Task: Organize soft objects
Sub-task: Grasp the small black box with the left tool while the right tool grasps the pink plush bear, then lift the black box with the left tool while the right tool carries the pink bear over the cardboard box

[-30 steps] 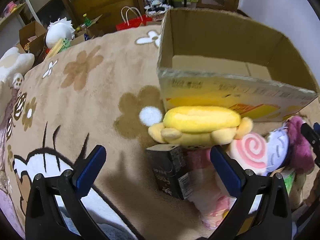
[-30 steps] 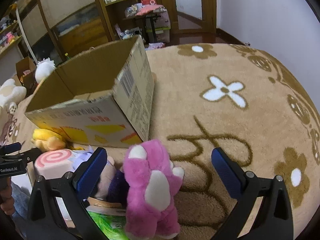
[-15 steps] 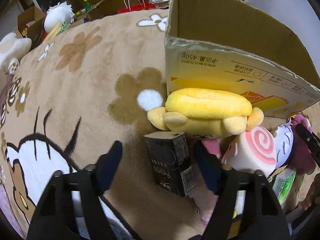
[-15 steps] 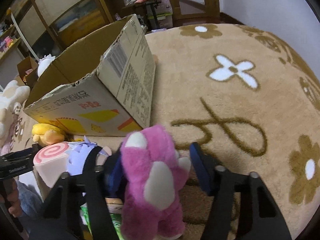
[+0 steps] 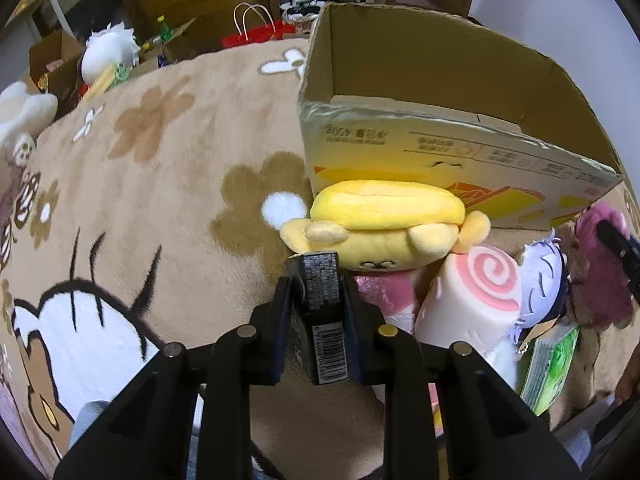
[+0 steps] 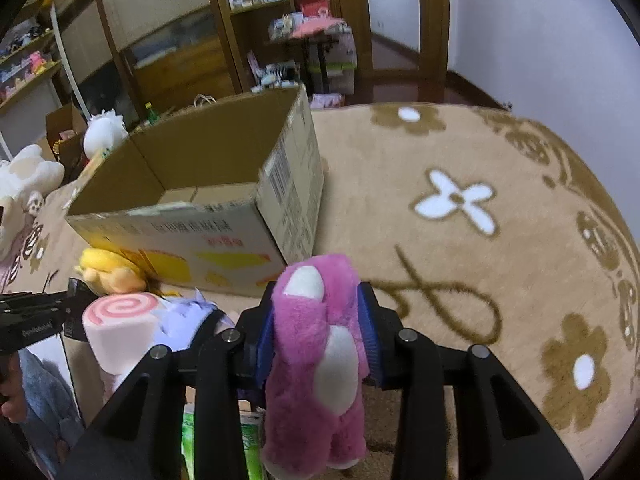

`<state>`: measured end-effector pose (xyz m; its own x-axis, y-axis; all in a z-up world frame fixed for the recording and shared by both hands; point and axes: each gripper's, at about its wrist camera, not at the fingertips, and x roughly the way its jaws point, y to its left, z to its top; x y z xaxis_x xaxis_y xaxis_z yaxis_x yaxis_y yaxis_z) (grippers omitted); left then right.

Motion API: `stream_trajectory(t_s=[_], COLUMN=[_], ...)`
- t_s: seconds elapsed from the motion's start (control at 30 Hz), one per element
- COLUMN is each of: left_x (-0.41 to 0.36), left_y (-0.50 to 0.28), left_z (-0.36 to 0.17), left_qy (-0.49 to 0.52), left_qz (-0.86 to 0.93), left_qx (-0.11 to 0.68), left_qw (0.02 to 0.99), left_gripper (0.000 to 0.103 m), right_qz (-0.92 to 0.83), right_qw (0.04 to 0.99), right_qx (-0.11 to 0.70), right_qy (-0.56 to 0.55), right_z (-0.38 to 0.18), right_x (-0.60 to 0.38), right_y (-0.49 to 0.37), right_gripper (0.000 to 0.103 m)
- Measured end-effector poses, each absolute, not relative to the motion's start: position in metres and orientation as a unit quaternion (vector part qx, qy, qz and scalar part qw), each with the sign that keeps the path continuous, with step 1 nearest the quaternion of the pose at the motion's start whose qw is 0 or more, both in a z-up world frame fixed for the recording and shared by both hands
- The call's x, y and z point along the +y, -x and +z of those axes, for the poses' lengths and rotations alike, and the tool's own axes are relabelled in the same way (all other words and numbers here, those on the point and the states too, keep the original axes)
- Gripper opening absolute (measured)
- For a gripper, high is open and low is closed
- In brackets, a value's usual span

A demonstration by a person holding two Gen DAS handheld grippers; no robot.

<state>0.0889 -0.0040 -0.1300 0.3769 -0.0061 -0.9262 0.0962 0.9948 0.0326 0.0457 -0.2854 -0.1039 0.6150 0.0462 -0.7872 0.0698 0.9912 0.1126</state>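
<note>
Plush toys lie heaped on the carpet (image 5: 160,208) before the cardboard box (image 5: 440,152). From the left wrist, the left gripper (image 5: 318,312) pinches a black carton (image 5: 322,312), its long axis pointing away toward the yellow plush (image 5: 384,228), which lies crosswise. From the right wrist, the right gripper (image 6: 318,340) clamps the pink bear (image 6: 316,360), hanging upright; the box interior looks bare.

The rug (image 6: 500,184) is tan, patterned with brown and white flowers and dark brown loops. On it, the cardboard box (image 5: 448,148) is plain brown with yellow and orange print on its near wall. Before the box lie a yellow plush (image 5: 384,224), a white roll plush (image 5: 472,304) with a pink spiral, and a pink bear (image 6: 316,360) with white patches.
</note>
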Motion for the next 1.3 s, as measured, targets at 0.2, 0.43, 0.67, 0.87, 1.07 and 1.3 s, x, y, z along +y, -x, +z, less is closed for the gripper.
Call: stream_trajectory(t_s=[0.2,0.43,0.67,0.87,1.07,1.3], left_x=[-0.006,-0.007,-0.005,-0.005,0.003,-0.014], left_y=[-0.083,-0.06,-0.042,-0.033,-0.041,-0.059], left_z=[-0.112,-0.066,-0.019,0.027,0.058,0.074], left_qy=[-0.037,-0.047,-0.029,-0.065,-0.046,-0.05], left_qz=[-0.033,-0.032,-0.055,-0.036,-0.038,-0.052], left_qx=[0.535,0.448,0.374,0.295,0.272,0.239], left_qw=[0.843,0.892,0.925,0.952,0.961,0.968], left_gripper=[0.022,0.021,0.021,0.021,0.021,0.021], right_qz=[-0.009,-0.005,0.01,0.017,0.024,0.024], right_qw=[0.924,0.952,0.968,0.978,0.983,0.989], right_qx=[0.381,0.306,0.248,0.208,0.181,0.142], right_qy=[-0.04,-0.023,-0.025,-0.005,0.001,0.016], right_z=[-0.074,-0.029,0.009,0.035,0.054,0.077], right_x=[-0.277,-0.263,-0.252,-0.242,-0.235,-0.227], right_y=[-0.033,-0.011,0.008,0.017,0.019,0.012], right_gripper=[0.04,0.039,0.04,0.04,0.04,0.04])
